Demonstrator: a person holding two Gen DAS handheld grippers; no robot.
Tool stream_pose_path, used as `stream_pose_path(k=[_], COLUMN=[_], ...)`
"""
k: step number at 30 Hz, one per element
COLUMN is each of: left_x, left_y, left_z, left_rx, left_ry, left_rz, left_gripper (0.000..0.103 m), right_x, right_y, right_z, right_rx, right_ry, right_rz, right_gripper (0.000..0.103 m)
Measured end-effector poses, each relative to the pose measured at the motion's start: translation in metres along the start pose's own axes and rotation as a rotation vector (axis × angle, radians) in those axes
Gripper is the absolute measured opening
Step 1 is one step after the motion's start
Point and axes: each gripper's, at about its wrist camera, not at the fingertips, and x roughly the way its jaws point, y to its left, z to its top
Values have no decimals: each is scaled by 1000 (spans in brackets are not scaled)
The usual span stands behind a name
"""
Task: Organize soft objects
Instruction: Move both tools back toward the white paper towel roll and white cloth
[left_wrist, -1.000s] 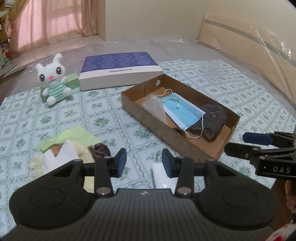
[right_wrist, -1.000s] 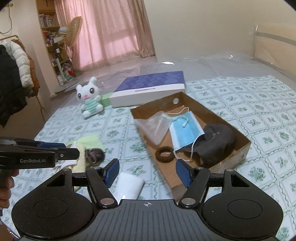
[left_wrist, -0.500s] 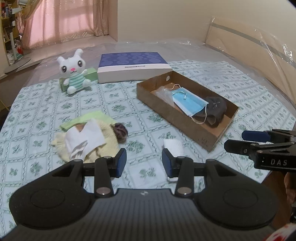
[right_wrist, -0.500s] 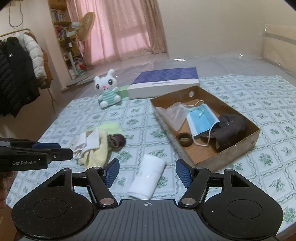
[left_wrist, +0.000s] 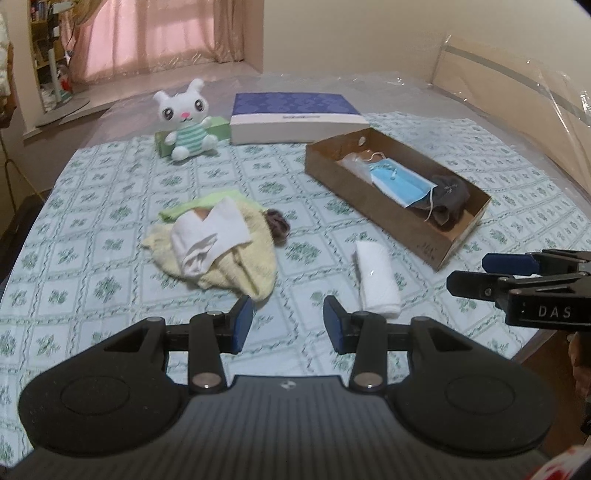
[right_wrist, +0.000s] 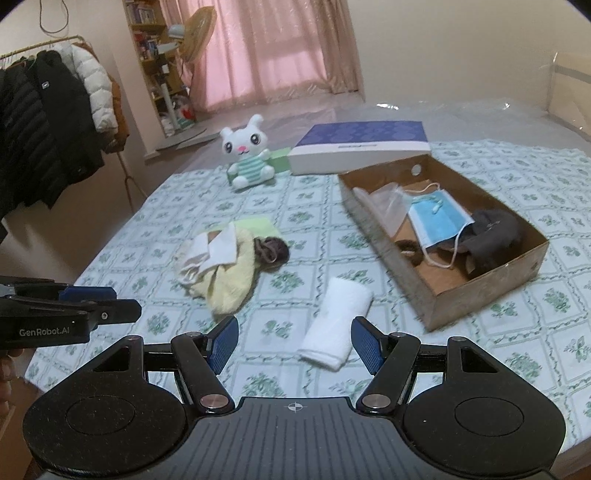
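A: Starting from the rolled white towel (right_wrist: 338, 325): it lies on the bed's patterned sheet (left_wrist: 110, 177), just beside the cardboard box (right_wrist: 480, 295), low between my right gripper (right_wrist: 293, 345) fingers.

B: Jaws?

A: Both released, holding nothing; the left gripper (left_wrist: 288, 325) hangs over bare sheet. I'd straddle the roll across its width and pinch mid-length, so the terry doesn't unroll.

B: And the rest?

A: A limp yellow cloth pile (left_wrist: 229, 258) with a fuzzy brown scrunchie (left_wrist: 277, 224) touching it; the box holds a pleated blue mask (right_wrist: 439, 218).
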Motion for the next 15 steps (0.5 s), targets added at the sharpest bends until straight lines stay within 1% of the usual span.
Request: stream_pose_path(k=[7, 15], left_x=[-2, 6], left_y=[14, 21], left_z=[-18, -24], left_rx=[-26, -38], left_ry=[28, 52], left_rz=[36, 48], left_gripper=[39, 39], right_x=[14, 30], right_y=[12, 14], right_z=[-9, -13], right_rx=[-16, -11], right_ry=[38, 66], right_rz=[25, 31], right_gripper=[67, 67])
